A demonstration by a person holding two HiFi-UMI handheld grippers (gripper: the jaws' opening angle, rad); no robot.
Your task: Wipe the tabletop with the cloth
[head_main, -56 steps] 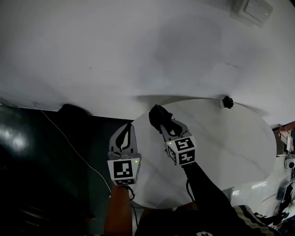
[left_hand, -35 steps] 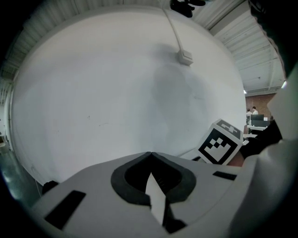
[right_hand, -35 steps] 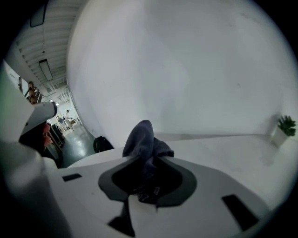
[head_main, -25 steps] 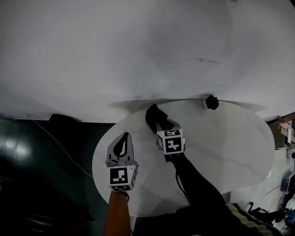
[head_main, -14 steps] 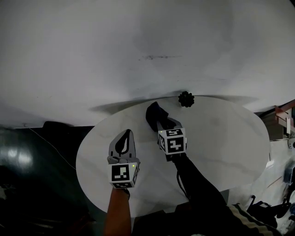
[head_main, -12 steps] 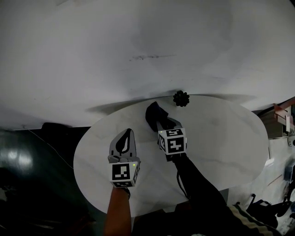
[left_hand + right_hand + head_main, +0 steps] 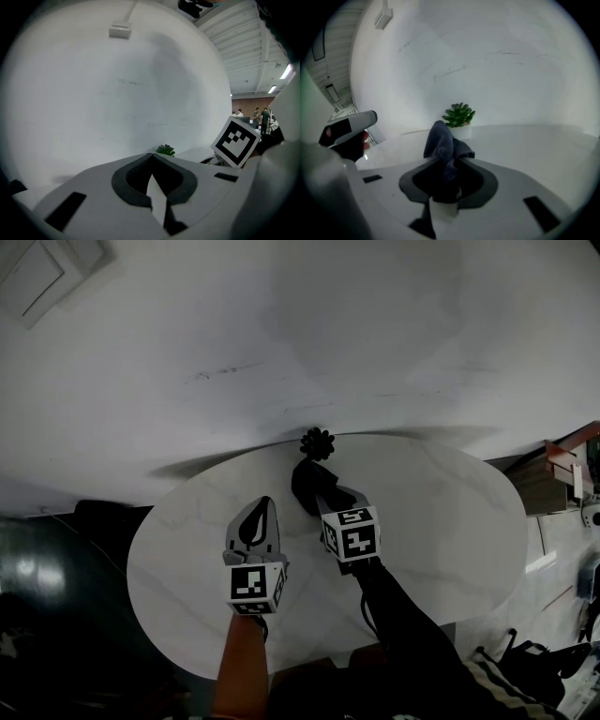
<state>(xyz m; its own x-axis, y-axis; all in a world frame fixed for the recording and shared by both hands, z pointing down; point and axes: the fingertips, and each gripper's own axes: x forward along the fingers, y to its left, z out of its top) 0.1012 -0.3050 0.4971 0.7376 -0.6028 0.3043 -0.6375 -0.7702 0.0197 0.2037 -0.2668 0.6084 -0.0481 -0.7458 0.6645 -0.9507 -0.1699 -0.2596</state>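
Now your right claw (image 7: 322, 500) clamps the crumpled dark blue cloth (image 7: 304, 482) above the round white marble counter (image 7: 441, 512); your left claw (image 7: 262, 512) is pinched together, empty.

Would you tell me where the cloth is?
Head view, centre: the cloth is clamped in the right gripper near the table's far edge, just before the plant.

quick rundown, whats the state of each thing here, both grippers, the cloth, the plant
right gripper: shut on the cloth
left gripper: shut, nothing between its jaws
cloth: bunched up, pinched in the right gripper's jaws, close in front of the plant
plant: upright in its pot at the far edge of the tabletop
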